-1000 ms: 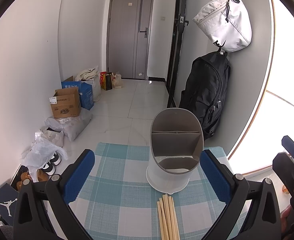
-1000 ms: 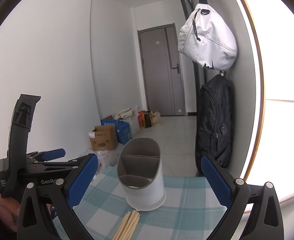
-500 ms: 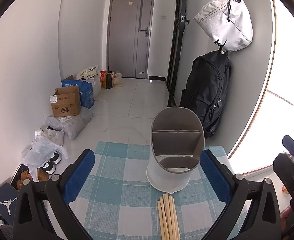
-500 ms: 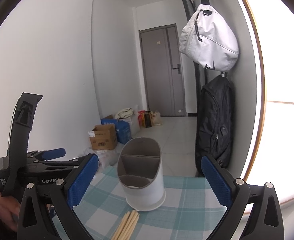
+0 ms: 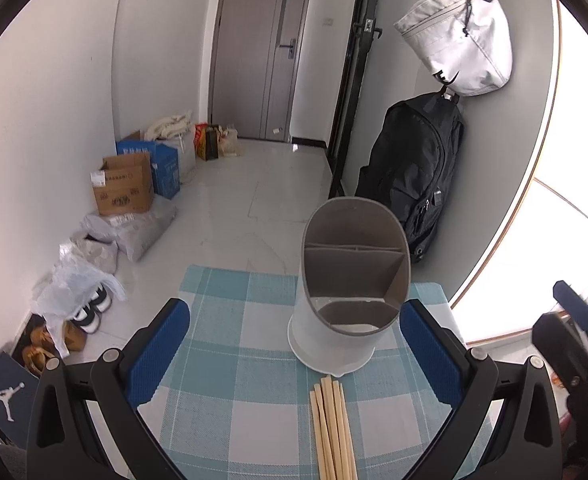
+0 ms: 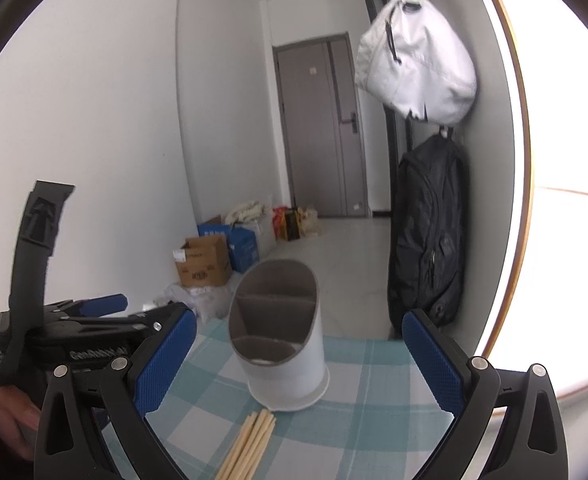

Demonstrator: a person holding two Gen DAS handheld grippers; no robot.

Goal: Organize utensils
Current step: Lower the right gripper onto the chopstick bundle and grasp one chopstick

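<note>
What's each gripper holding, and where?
Nothing. Left gripper and right gripper are open and empty; the bundle of pale wooden chopsticks lies on the checked cloth.

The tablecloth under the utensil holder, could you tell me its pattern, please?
The tablecloth is a teal-and-white check, clearest in the left wrist view.

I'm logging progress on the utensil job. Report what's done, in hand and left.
Done: nothing visible. The utensil holder shows no utensils inside. In hand: nothing; the left hand-held gripper and right hand-held gripper are both open. Left: the chopsticks lie bundled on the checked cloth before the holder.
</note>
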